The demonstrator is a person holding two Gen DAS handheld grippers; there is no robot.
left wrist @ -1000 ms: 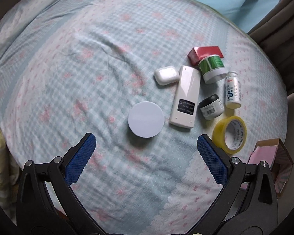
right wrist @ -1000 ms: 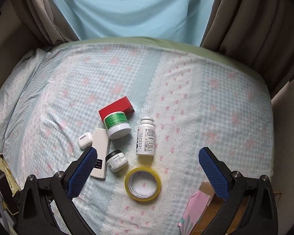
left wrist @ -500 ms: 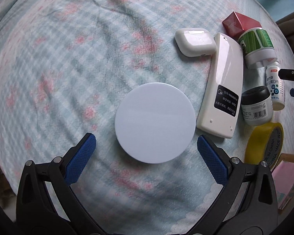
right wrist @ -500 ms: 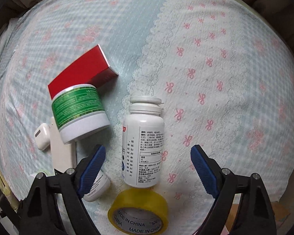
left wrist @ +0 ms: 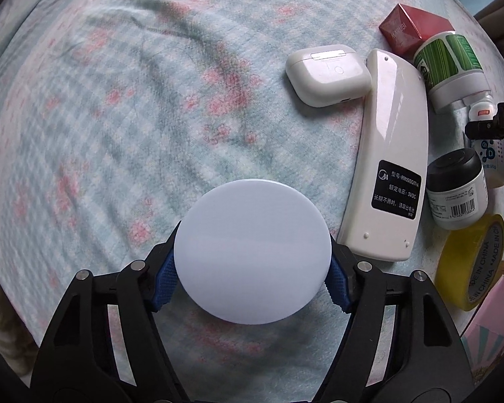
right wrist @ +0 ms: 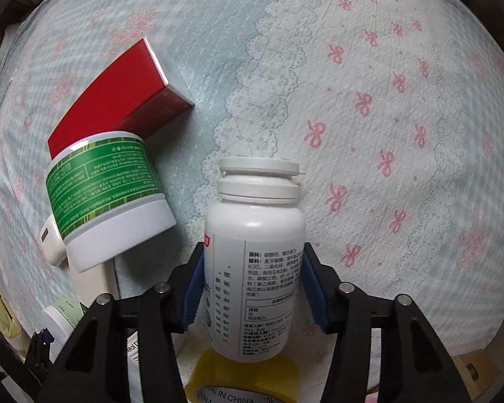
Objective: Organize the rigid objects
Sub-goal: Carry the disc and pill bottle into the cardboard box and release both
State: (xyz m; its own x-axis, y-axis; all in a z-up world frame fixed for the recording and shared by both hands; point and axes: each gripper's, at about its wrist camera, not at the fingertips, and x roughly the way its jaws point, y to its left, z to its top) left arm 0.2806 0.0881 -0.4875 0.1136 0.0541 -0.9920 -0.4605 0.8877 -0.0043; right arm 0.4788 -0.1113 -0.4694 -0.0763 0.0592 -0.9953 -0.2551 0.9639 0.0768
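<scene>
Gingham bedsheet (left wrist: pixel 124 107) is giving softly, so I am closing the left gripper (left wrist: pixel 252 277) squarely around the white round lid (left wrist: pixel 252 252), while the right gripper (right wrist: pixel 252 288) is clamping the lying pill bottle (right wrist: pixel 255 252) mid-body.

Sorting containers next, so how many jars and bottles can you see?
3: green-label jar against the red box; black-lidded jar beside the remote; pill bottle in the right gripper. Others may be hidden.
</scene>
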